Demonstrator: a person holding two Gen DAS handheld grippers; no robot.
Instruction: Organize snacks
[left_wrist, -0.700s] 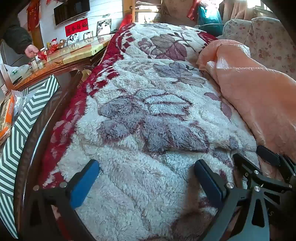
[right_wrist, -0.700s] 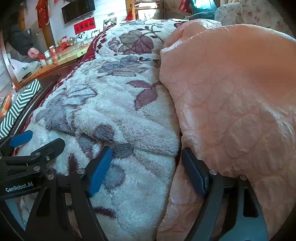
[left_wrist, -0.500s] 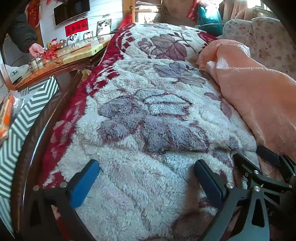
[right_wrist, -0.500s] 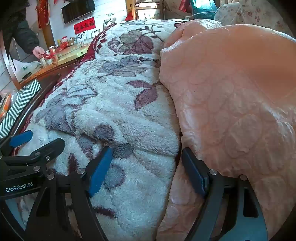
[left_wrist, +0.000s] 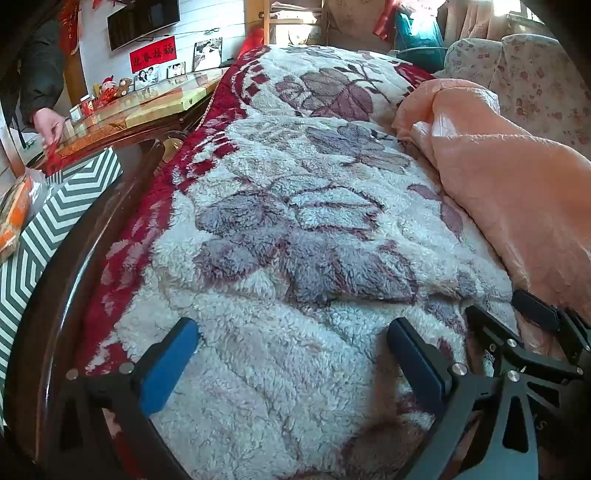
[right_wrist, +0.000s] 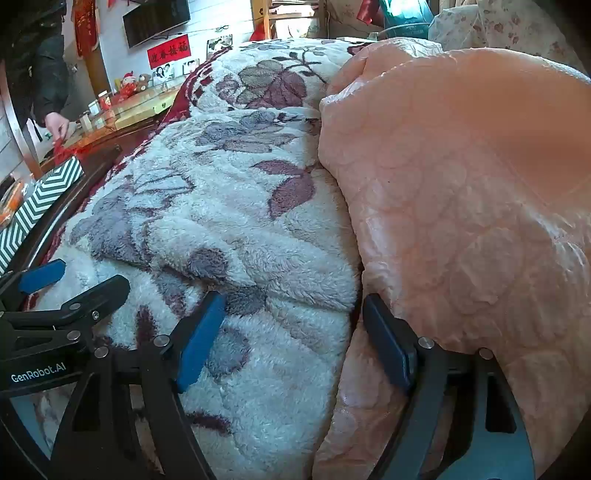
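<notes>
Both claws, left claw (left_wrist: 291, 354) and right claw (right_wrist: 291, 332), gape empty over the fleece blanket (left_wrist: 295, 221); no snack is engaged, so reaching the worktop (left_wrist: 155, 107) likely comes next.

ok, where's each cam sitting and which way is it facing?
Left wrist: on the left gripper, angled down over the white fleece floral blanket; its open blue jaws show.
Right wrist: on the right gripper, angled down at the seam between that blanket and the peach quilted duvet; open jaws show.
Shared: both covers, each other's gripper.
</notes>
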